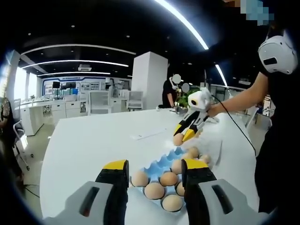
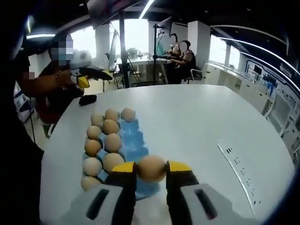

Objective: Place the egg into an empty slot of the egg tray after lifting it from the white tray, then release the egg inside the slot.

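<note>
Right gripper (image 2: 151, 169), bottom centre of the right gripper view: yellow-tipped jaws clamped on a brown egg (image 2: 151, 168), held above the near end of a blue egg tray (image 2: 136, 140). Rows of eggs along the tray's left side, bare blue slots to their right. White table (image 2: 197, 122) beneath, spreading to the right.

Left gripper (image 1: 154, 171), bottom of the left gripper view: jaws apart, gripping nothing, raised over the same blue tray with eggs at lower centre. Same clamped egg right of centre, pinched by the other gripper, a hand (image 1: 214, 109) behind it. Office desks at far left.
</note>
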`<state>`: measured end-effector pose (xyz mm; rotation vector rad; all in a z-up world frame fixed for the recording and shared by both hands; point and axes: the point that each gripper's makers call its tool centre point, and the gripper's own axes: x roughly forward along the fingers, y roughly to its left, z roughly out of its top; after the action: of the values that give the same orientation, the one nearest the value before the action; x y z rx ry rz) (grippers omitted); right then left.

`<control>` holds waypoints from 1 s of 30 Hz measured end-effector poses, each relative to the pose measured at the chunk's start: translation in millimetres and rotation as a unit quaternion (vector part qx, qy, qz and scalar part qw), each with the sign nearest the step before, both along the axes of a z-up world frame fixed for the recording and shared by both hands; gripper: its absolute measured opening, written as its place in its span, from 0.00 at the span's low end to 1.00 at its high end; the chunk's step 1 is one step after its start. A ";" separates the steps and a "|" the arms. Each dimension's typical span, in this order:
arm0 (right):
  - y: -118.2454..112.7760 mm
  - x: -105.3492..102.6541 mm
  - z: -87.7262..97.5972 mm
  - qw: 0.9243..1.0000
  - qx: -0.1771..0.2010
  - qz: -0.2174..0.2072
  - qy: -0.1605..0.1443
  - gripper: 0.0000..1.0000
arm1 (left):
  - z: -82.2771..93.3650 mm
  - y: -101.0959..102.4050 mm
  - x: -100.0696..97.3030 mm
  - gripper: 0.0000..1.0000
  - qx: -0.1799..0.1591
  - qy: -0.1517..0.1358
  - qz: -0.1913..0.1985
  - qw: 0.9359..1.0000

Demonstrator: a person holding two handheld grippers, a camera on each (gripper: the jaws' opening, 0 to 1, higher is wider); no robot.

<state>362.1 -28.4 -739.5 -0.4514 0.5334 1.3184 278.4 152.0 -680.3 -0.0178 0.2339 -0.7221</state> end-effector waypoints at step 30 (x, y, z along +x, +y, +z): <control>91.4 -16.6 -7.3 0.997 0.029 0.069 0.015 0.24 | -0.5 3.0 0.2 0.45 0.000 0.001 0.000 1.000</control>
<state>345.5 63.1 -746.8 -0.4276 0.4949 1.4722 278.5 155.0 -680.8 -0.0192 0.2357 -0.7223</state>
